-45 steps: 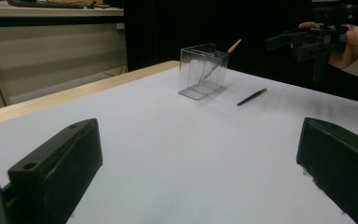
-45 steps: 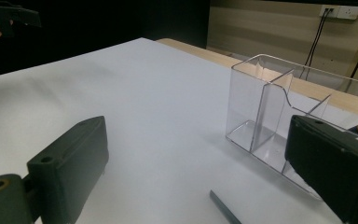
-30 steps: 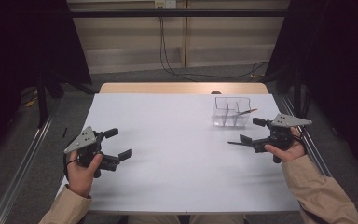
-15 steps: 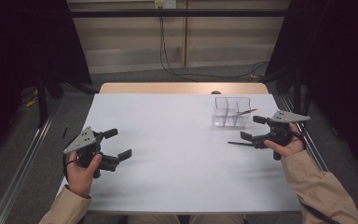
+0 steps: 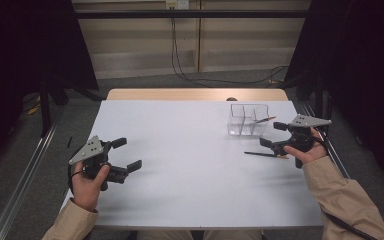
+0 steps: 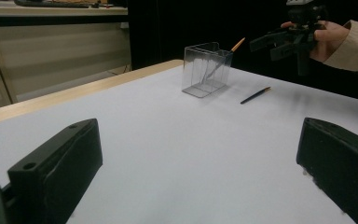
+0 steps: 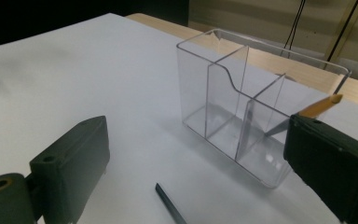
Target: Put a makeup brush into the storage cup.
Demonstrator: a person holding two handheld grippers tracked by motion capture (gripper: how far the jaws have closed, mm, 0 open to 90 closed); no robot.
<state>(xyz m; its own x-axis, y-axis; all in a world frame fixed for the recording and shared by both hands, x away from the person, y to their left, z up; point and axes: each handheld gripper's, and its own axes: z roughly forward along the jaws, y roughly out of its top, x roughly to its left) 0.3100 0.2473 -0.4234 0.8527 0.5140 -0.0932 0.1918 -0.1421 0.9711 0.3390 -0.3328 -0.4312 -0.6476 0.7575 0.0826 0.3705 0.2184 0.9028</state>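
right hand-held gripper (image 5: 276,135) hovering spread by the surface's (image 5: 190,170) right edge | brush (image 5: 266,155) lying just below it, long axis crosswise, beside clear holder (image 5: 249,120) | left hand-held gripper (image 5: 125,155) spread, sitting well apart

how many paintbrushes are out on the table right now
2. One brush lies flat on the white table just below the right gripper. The other brush leans inside the clear organizer, its orange tip poking out.
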